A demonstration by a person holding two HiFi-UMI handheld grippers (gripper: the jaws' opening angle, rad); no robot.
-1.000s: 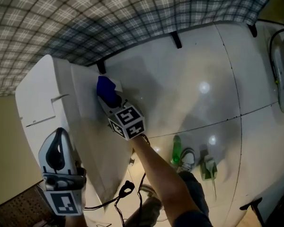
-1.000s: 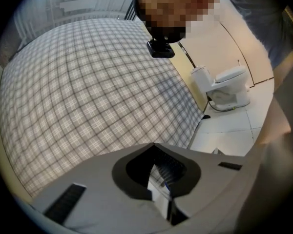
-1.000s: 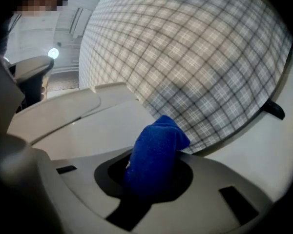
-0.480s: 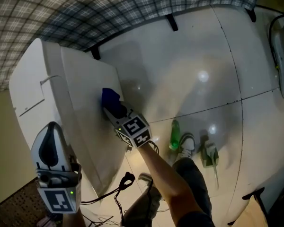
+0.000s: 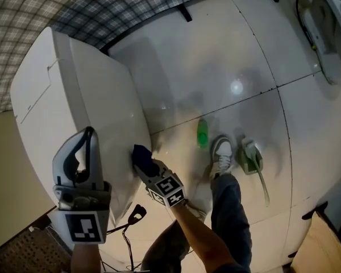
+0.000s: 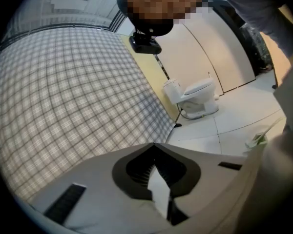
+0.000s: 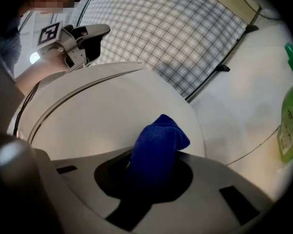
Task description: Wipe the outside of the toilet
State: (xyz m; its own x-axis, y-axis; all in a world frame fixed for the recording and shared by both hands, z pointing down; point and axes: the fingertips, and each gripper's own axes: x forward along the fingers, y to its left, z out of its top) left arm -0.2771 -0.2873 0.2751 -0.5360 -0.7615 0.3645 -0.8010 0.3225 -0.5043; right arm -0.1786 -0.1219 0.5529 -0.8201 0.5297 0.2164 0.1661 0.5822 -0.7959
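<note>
The white toilet (image 5: 79,90) fills the left of the head view. My right gripper (image 5: 146,165) is shut on a blue cloth (image 5: 140,153) and presses it against the toilet's side wall, low and near me. In the right gripper view the blue cloth (image 7: 160,139) sticks out of the jaws against the toilet's curved side (image 7: 112,116). My left gripper (image 5: 88,133) hangs shut over the toilet's near part and holds nothing. Its tips (image 6: 155,146) point at a plaid wall.
On the tiled floor (image 5: 216,67), right of the toilet, stands a green spray bottle (image 5: 202,133), also at the right gripper view's edge (image 7: 290,126). The person's shoe (image 5: 221,155) and a green tool (image 5: 252,159) lie beside it. A black cable (image 5: 133,216) trails below. A plaid wall (image 5: 57,4) runs behind.
My right gripper has slid the blue cloth along the toilet's side, from the far upper part down toward me. The left gripper has stayed beside the toilet, still shut.
</note>
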